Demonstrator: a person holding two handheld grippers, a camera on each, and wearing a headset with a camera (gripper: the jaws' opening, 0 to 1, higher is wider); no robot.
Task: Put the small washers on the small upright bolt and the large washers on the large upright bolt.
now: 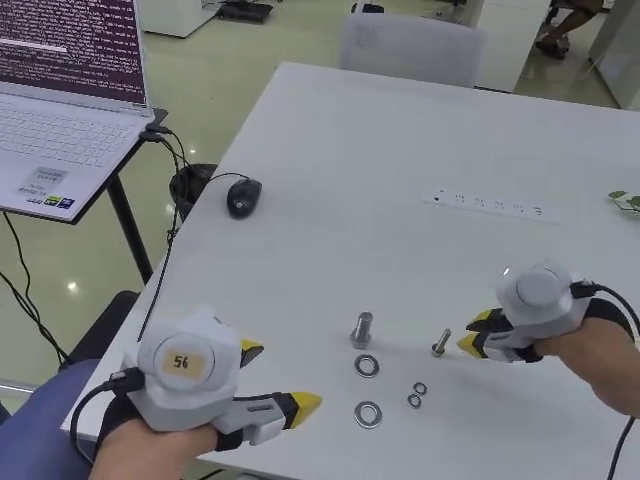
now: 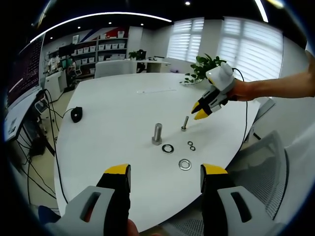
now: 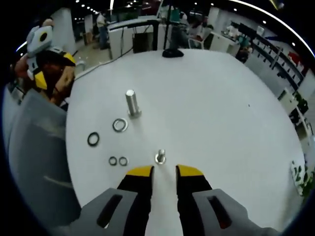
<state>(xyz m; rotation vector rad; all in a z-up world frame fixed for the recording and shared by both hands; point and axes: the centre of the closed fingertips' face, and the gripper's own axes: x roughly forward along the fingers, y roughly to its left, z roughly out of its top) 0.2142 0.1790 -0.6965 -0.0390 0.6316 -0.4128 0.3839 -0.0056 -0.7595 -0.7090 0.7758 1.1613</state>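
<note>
- We find the left gripper [image 2: 166, 172] with its jaws spread wide and nothing between them. It is held at the near edge of the white table [image 1: 400, 150], well apart from the hardware. A yellow label on its round top reads "56".
- The right gripper [image 3: 165, 171] has its jaws set to a narrow gap and grips nothing. Its yellow tips sit just short of the small bolt [image 3: 160, 157], and we see a sliver of table between them.
- We count two bolts, both standing upright on their heads. The large bolt [image 1: 362, 328] stands near the small bolt, on its left in the head view.
- We count two large washers [image 1: 367, 365], both flat on the table. The first lies just beside the large bolt's base on the near side. The second large washer [image 1: 368, 413] lies closer to the table edge.
- We count two small washers [image 1: 420, 388], flat and side by side, near the small bolt on its near side. We cannot tell whether they touch each other.
- Farther out we note one black mouse [image 1: 243, 196], one white power strip [image 1: 490, 203] and one open laptop [image 1: 60, 100] on a stand beside the table. The laptop's screen text and its stickers are too small to read.
</note>
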